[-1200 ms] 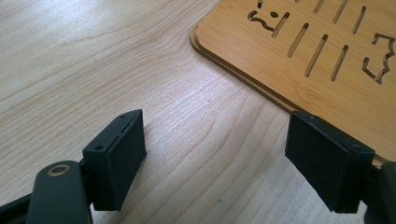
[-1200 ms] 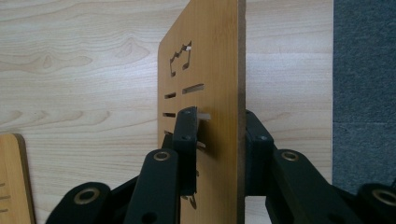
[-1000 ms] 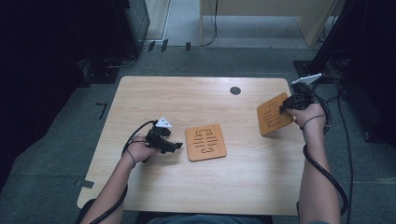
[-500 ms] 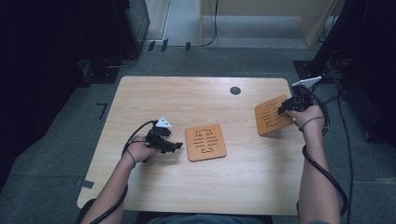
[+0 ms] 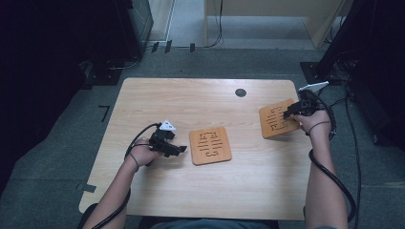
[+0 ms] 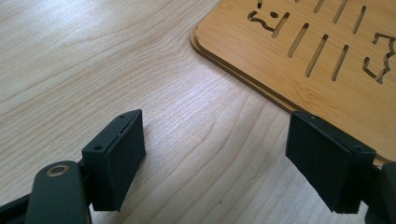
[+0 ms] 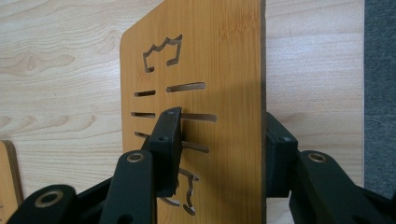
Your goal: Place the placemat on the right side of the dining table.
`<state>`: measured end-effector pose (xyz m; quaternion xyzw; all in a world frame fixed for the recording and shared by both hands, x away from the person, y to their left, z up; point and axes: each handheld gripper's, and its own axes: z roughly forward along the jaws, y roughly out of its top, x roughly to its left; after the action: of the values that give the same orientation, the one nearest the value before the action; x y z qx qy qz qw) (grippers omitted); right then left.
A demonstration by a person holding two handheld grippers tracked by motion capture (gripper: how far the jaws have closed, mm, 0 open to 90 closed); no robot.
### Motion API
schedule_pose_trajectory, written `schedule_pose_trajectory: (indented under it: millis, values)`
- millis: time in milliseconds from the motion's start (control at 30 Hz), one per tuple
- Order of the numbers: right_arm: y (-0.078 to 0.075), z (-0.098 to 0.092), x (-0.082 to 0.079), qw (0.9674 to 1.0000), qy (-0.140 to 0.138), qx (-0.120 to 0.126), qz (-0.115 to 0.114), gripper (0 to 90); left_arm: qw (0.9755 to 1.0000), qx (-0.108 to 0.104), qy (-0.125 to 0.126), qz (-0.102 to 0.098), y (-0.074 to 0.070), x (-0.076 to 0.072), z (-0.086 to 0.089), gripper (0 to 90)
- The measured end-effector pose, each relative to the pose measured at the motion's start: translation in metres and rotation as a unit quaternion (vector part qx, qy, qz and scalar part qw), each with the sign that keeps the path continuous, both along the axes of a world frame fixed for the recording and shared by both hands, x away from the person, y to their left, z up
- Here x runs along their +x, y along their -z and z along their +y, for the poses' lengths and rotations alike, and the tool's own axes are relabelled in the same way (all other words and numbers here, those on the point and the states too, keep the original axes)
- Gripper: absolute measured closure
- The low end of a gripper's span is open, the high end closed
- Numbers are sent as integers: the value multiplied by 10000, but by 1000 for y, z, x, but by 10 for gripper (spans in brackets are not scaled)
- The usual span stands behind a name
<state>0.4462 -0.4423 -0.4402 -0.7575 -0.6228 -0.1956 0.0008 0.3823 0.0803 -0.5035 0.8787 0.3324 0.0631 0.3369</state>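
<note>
Two slotted bamboo mats lie on the table (image 5: 157,200): the centre mat (image 5: 210,145) just right of the left gripper (image 5: 177,150), whose jaws stand open and empty, and the right mat (image 5: 277,119) near the table's right edge. The right gripper (image 5: 288,114) straddles that mat's right edge, and its jaws have just been opening, with a gap at the left pad (image 7: 169,149). Best to let go fully and back off rightward before lifting. Open table lies far and near; the right edge is close.

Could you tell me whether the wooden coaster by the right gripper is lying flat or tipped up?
Lying flat, it seems: the wooden coaster rests on the table. The right gripper straddles its edge, jaws just opening.
</note>
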Motion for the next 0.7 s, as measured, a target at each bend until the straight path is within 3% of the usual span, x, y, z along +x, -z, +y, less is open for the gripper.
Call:
schedule_pose_trajectory:
  millis: [700]
  values:
    - [14,-3,2,9999,0,154,-25,511,10000,12,5,-18,0,0,0,189]
